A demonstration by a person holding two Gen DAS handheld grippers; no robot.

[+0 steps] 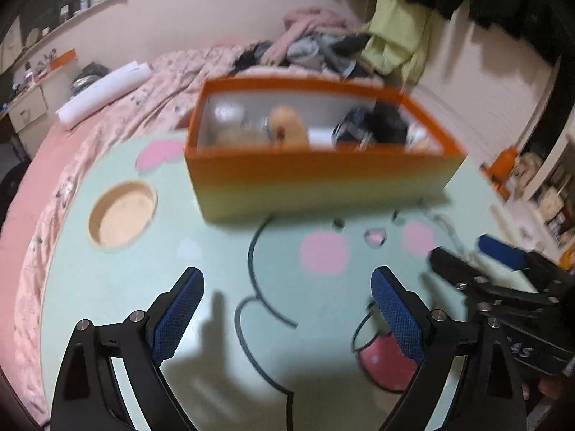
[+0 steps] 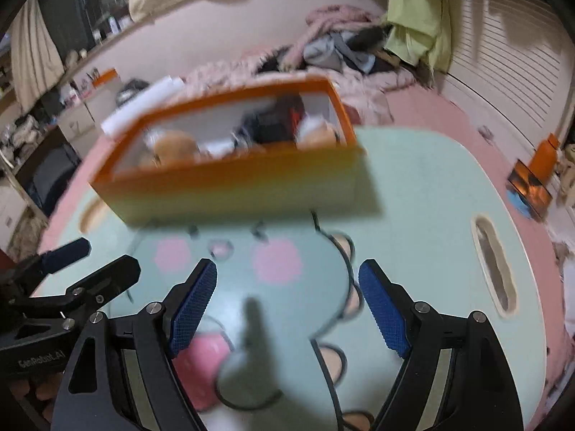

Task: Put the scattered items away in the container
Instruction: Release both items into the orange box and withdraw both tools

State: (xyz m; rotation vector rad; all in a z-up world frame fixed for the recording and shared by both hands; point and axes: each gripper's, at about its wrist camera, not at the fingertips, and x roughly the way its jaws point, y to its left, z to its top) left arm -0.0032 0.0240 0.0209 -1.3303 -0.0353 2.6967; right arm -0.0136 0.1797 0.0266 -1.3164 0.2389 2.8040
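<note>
Both tongs, left (image 1: 287, 309) and right (image 2: 287, 305), are held spread and empty, angled downward over the mint worktop (image 1: 118, 287), short of the orange container (image 1: 323, 176), in which items are seen.

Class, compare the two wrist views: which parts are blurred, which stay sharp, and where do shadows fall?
Left wrist view: the orange box is smeared while the left tongs stay sharp, casting shadows on the green table. Right wrist view: the box is blurred again, the right tongs are crisp, with a dark shadow between them.
</note>
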